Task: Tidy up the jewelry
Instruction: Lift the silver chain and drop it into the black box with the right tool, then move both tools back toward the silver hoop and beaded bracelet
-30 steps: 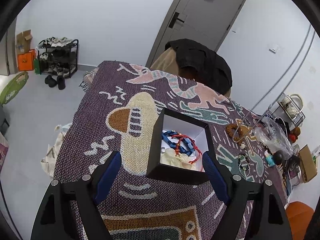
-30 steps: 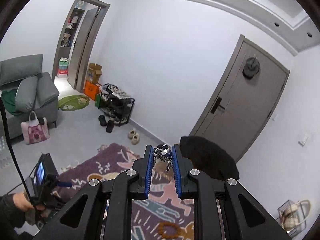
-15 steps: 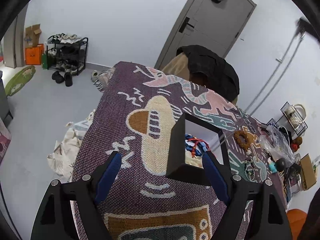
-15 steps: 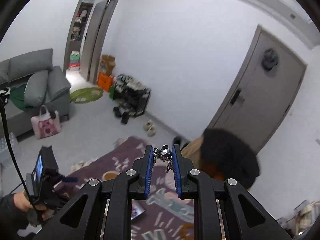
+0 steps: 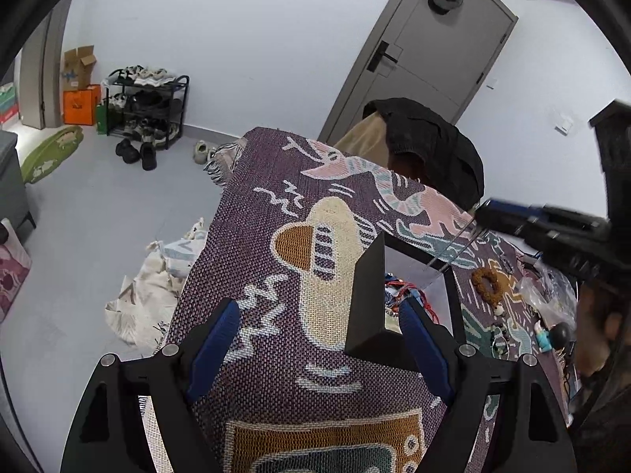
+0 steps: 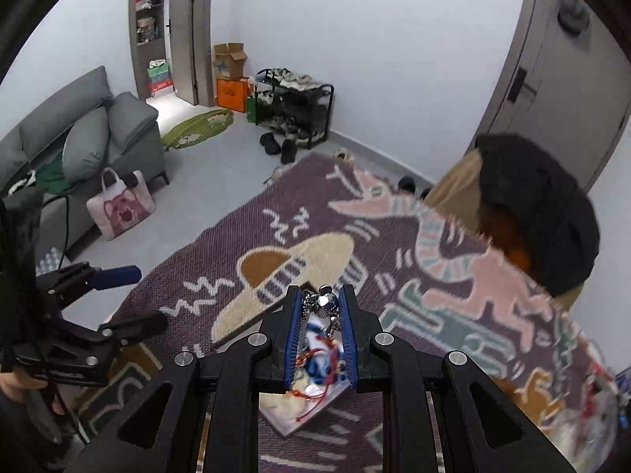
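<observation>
- The right gripper [image 6: 321,305] is squeezing a shiny silver necklace [image 6: 326,302] between its blue pads [image 6: 347,315]. Its jaws are standing close together, with only the necklace between them.
- The necklace has a round, bumpy metal charm at the top, and a thin chain is hanging down from it.
- The right gripper is holding the necklace up in the air, right over the black box [image 6: 303,398].
- The left gripper [image 5: 319,339] is sitting wide apart and holding nothing. Its blue pads [image 5: 213,347] are long and smooth.
- The black box [image 5: 364,299] has flat, stiff, dark walls and a white inside. It is sitting on the woven cloth [image 5: 292,414], between the left gripper's fingers but not touching the left one.
- The cloth is looking rough and bumpy, purple with cream, pink and brown shapes.
- Red string and blue bits [image 6: 315,345] are lying in a tangle inside the box.
- Only the left view is showing a brown bead bracelet [image 5: 486,282] and a crinkly clear plastic bag [image 5: 548,295] lying on the cloth to the right of the box.
- Only the right view is showing the charm up close and looking straight down into the box.
</observation>
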Motion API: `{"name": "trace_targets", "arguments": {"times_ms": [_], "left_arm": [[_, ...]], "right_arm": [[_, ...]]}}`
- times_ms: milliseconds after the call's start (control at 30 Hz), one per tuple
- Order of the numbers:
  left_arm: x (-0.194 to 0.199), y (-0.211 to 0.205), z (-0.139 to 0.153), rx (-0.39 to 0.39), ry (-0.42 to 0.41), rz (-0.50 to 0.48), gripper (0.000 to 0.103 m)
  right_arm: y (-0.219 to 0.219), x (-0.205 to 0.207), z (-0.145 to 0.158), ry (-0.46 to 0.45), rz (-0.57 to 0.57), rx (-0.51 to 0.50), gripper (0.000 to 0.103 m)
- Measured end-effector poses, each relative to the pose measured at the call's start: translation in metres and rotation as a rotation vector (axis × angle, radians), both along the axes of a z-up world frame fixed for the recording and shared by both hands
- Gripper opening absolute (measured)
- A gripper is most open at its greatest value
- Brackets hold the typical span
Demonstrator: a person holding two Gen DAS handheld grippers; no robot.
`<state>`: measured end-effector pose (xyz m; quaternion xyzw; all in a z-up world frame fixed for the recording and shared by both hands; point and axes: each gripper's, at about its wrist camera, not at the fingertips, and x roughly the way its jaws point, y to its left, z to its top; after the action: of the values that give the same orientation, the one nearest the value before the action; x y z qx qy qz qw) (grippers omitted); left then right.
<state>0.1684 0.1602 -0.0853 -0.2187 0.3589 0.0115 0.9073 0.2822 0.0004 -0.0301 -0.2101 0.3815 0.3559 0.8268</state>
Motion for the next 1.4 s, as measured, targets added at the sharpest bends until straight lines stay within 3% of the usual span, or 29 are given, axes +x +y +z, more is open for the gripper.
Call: {"name": "trace_targets", "arguments": {"times_ms": [33,67,100,167,200,667,1100,1400], "left_arm": [[0.001,0.000,0.000,0.001,0.001,0.001,0.084],[0.002,0.000,-0.001,0.001,0.006,0.002,0.084],[0.002,0.000,-0.001,0.000,0.009,0.003,0.084],[0.004,-0.001,-0.001,0.004,0.012,0.011,0.084],[0.004,-0.002,0.001,0.008,0.008,0.010,0.084],[0.025,-0.057,0.021,0.045,-0.035,-0.098,0.084],[0.047,-0.148,0.033,0.113,-0.044,-0.286,0.084],[0.063,-0.208,0.022,0.151,-0.010,-0.397,0.084]], "right_arm": [[0.001,0.002,-0.003,0.016,0.001,0.005,0.020],[-0.003,0.005,-0.006,0.050,-0.004,0.023,0.028],[-0.004,0.006,-0.008,0.064,-0.015,0.032,0.050],[-0.015,0.007,-0.005,0.059,-0.047,0.066,0.080],[-0.021,0.006,-0.001,0.054,-0.054,0.082,0.084],[-0.159,-0.006,0.026,0.017,-0.276,0.196,0.084],[-0.267,-0.026,-0.003,0.053,-0.444,0.317,0.084],[-0.330,-0.051,-0.019,0.062,-0.544,0.424,0.084]]}}
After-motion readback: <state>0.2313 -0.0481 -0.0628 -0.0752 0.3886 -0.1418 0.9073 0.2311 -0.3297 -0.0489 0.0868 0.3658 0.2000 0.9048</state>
